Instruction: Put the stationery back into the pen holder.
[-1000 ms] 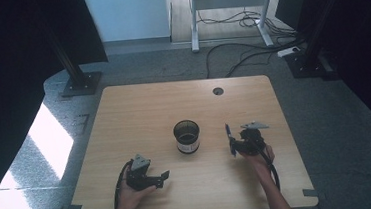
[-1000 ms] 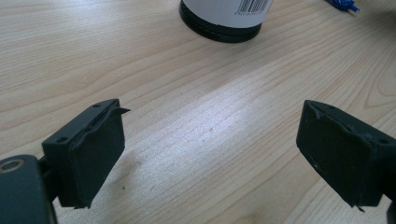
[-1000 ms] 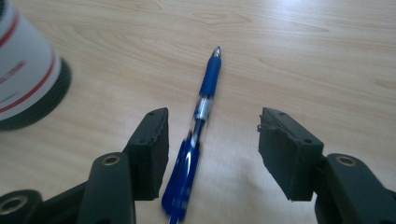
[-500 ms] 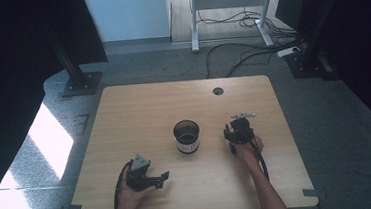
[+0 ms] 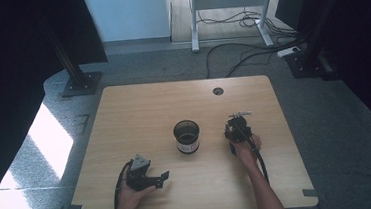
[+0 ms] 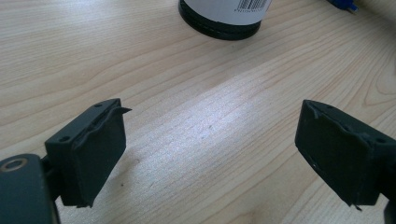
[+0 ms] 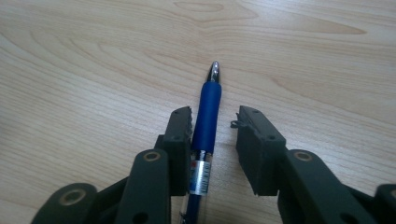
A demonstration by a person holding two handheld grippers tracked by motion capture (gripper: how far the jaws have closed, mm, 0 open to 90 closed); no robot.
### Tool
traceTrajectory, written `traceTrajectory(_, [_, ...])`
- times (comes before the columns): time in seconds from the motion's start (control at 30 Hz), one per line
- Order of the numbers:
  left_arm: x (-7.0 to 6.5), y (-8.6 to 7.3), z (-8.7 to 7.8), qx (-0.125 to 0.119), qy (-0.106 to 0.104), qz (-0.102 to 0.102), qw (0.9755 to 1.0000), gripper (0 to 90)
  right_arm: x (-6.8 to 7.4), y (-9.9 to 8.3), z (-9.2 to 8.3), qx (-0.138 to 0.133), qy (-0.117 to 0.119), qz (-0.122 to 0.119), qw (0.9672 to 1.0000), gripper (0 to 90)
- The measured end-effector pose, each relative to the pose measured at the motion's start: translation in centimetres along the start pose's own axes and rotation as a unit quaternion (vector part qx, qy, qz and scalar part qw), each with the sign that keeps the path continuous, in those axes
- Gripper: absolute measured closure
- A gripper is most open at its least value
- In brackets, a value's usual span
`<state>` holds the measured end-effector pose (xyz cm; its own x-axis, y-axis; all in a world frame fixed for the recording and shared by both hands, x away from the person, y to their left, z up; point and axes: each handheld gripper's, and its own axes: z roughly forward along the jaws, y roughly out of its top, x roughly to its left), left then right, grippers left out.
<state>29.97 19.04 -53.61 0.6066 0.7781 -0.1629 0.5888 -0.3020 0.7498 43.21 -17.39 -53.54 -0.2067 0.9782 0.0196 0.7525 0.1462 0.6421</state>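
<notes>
A blue pen (image 7: 207, 112) with a silver tip lies flat on the wooden table (image 5: 139, 113). My right gripper (image 7: 214, 115) is open and straddles it. The pen rests against the left jaw, with a gap to the right jaw. In the high view my right gripper (image 5: 235, 129) sits right of a black mesh cup (image 5: 187, 136) with a white label. My left gripper (image 5: 160, 178) rests at the table's front left, open wide with bare wood between its jaws (image 6: 210, 119). The cup's base (image 6: 220, 23) stands ahead of it.
A round cable hole (image 5: 217, 91) is set in the table's far side. A small blue object (image 6: 343, 4) lies at the top right edge of the left gripper view. Dark stands and cables occupy the floor beyond the table.
My right gripper has moved a little left and away from the person, towards the cup's side. The left gripper has stayed put.
</notes>
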Motion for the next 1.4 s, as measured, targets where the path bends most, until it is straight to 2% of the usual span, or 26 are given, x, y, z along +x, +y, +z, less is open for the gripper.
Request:
traceTrajectory(0.13, [0.0, -0.2, 0.1, 0.003, -0.002, -0.001, 1.0, 9.0, 0.4, 0.0, 0.0, 0.0, -0.002, 0.002, 1.0, 75.2])
traceTrajectory(0.3, [0.0, -0.2, 0.2, 0.005, -0.004, 0.0, 1.0, 9.1, 0.8, 0.1, 0.0, -0.001, -0.011, -0.008, 0.9999, 78.3])
traceTrajectory(0.47, [0.1, -0.2, 0.1, 0.005, -0.005, -0.001, 1.0, 9.2, 0.1, 0.1, 0.0, -0.003, 0.011, 0.017, 0.9998, 78.9])
traceTrajectory(0.57, [0.2, -0.2, 0.0, 0.004, -0.004, -0.004, 1.0, 9.2, -0.4, -0.1, -1.0, -0.035, 0.03, 0.029, 0.9985, 79.0])
traceTrajectory(0.67, [0.2, -0.1, -0.1, 0.002, -0.004, -0.004, 1.0, 9.2, -0.6, 0.0, -2.7, -0.068, 0.044, 0.03, 0.9963, 79.0])
traceTrajectory(0.77, [0.1, -0.1, -0.1, 0.002, -0.004, -0.004, 1.0, 9.2, -0.5, 0.2, -4.3, -0.099, 0.056, 0.03, 0.9931, 79.0])
traceTrajectory(0.97, [0.2, -0.1, -0.1, 0.003, -0.005, -0.005, 1.0, 9.3, 0.0, 0.8, -7.3, -0.156, 0.089, 0.023, 0.9835, 79.0])
traceTrajectory(1.23, [0.2, -0.2, 0.0, 0.006, -0.006, -0.008, 0.9999, 10.9, 1.9, 2.7, -10.1, -0.208, 0.123, 0.006, 0.9702, 79.0])
traceTrajectory(1.4, [0.3, -0.1, -0.1, 0.004, -0.007, -0.009, 0.9999, 11.0, 3.3, 3.7, -10.7, -0.221, 0.142, -0.003, 0.965, 79.0])
